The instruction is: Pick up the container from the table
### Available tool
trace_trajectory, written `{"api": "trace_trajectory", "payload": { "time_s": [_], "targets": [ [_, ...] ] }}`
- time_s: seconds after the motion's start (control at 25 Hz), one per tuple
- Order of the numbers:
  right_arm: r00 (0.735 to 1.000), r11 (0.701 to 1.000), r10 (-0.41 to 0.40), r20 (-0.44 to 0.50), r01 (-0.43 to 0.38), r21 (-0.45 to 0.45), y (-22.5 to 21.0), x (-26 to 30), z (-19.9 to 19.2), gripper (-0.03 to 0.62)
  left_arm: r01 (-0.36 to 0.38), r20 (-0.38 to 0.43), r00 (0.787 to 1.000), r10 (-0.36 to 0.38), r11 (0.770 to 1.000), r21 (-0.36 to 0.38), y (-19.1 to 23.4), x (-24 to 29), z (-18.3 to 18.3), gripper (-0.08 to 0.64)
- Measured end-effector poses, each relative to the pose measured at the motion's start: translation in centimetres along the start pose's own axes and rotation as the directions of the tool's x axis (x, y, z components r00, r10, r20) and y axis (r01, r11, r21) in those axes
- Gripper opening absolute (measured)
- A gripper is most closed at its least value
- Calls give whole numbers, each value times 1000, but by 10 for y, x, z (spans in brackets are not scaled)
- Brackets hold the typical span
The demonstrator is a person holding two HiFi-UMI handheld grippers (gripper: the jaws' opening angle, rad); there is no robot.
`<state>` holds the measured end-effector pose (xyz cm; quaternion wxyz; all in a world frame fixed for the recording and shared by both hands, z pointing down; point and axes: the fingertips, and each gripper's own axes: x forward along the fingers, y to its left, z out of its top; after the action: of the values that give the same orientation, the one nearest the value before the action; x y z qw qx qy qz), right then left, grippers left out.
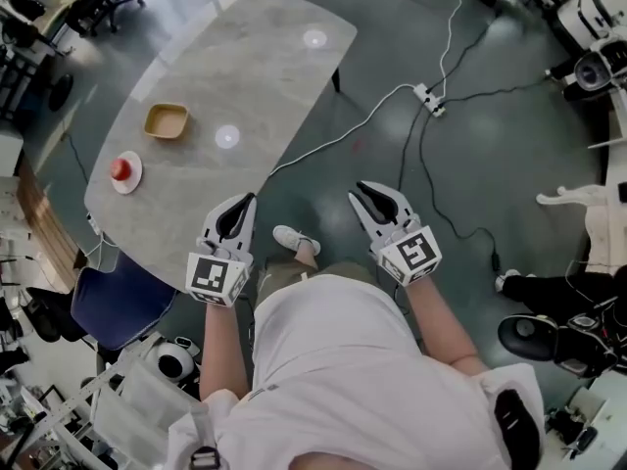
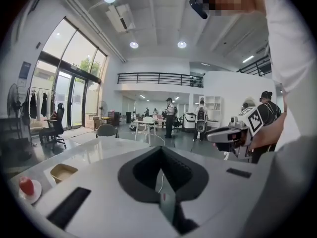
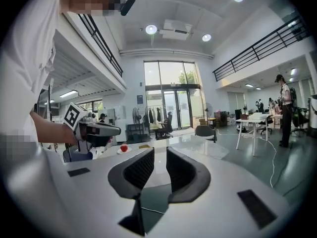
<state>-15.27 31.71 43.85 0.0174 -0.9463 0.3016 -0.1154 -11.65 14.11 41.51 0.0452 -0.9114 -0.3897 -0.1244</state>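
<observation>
The container (image 1: pixel 166 120) is a shallow tan box on the grey marble table (image 1: pixel 245 57), toward its left part; it also shows in the left gripper view (image 2: pixel 62 171) and, small, in the right gripper view (image 3: pixel 144 146). My left gripper (image 1: pixel 242 204) hangs over the table's near edge, well short of the container, its jaws (image 2: pixel 159 150) meeting at the tips with nothing in them. My right gripper (image 1: pixel 364 192) is over the floor to the right of the table, jaws (image 3: pixel 159 155) parted and empty.
A red fruit (image 1: pixel 120 167) on a white plate (image 1: pixel 132 177) lies near the container. A blue chair (image 1: pixel 113 302) stands at the table's near-left corner. A power strip (image 1: pixel 431 101) and cables lie on the floor. The person's shoe (image 1: pixel 294 238) is between the grippers.
</observation>
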Motion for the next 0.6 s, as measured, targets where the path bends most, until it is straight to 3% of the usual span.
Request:
{"api": "trace_trajectory", "payload": {
  "time_s": [0.28, 0.6],
  "targets": [
    [997, 997, 79, -22, -79, 13, -22, 108, 26, 72, -64, 15, 998, 66, 993, -94, 97, 22, 10, 2],
    [968, 970, 244, -59, -244, 1, -1, 208, 38, 74, -200, -22, 980, 199, 966, -164, 162, -3, -4, 2]
  ]
}}
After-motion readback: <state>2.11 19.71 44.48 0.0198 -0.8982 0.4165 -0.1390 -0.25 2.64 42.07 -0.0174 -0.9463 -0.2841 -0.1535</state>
